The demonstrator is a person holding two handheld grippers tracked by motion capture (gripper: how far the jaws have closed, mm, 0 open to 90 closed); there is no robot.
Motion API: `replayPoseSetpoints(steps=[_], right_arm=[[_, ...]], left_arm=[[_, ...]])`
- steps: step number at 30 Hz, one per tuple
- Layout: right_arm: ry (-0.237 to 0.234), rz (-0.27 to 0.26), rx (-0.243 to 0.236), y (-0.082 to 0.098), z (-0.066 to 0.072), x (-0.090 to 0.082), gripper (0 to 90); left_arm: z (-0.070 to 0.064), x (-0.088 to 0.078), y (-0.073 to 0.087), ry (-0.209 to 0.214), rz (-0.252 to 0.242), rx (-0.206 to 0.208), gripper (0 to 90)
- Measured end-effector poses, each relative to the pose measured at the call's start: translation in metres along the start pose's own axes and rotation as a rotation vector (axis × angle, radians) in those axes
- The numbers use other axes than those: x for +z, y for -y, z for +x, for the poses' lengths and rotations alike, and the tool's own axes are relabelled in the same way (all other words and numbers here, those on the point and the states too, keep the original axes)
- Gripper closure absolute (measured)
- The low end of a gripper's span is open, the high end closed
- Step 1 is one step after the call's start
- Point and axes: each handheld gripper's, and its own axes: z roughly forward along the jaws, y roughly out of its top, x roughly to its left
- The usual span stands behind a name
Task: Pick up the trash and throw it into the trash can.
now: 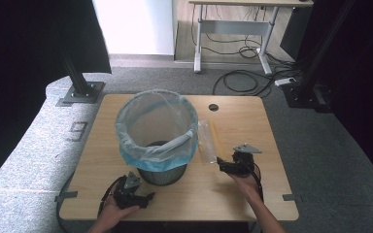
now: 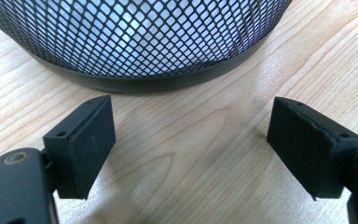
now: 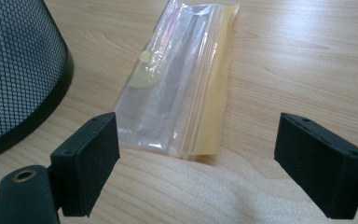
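Observation:
A black mesh wastebasket [image 1: 162,172] lined with a pale blue plastic bag [image 1: 156,127] stands mid-table. Its mesh wall [image 2: 140,42] rises just beyond my left gripper [image 2: 191,140], which is open over bare wood near the front edge [image 1: 138,196]. To the basket's right lies a clear zip bag with a yellowish strip [image 1: 209,141], flat on the table. My right gripper [image 1: 228,166] sits open just short of that bag's near end [image 3: 177,93], nothing between its pads [image 3: 91,163]. The basket's edge [image 3: 18,79] shows at the left of the right gripper view.
The wooden table [image 1: 252,121] has a cable hole [image 1: 213,107] at the back. Grey carpet surrounds it. A white desk [image 1: 233,29] with loose cables [image 1: 245,80] stands behind, and black frame posts [image 1: 80,82] rise at both back corners.

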Motion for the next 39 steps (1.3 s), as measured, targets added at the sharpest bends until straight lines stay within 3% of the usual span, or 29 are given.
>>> replayPoseSetpoints(steps=[7,20,35,39], right_arm=[[-0.01,0.003,0.029,-0.007,-0.002,0.005,13.2],[-0.024,0.04,-0.006,-0.019,0.006,0.03,9.2],[-0.031,0.131,-0.009,-0.026,0.019,0.065,5.4],[-0.014,0.161,-0.035,-0.024,0.021,0.077,5.6]], left_arm=[[0.0,0.0,0.0,0.0,0.001,0.0,15.2],[0.0,0.0,0.0,-0.001,0.002,0.0,15.2],[0.0,0.0,0.0,-0.002,0.001,-0.003,15.2],[0.0,0.0,0.0,-0.003,0.001,-0.003,15.2]])
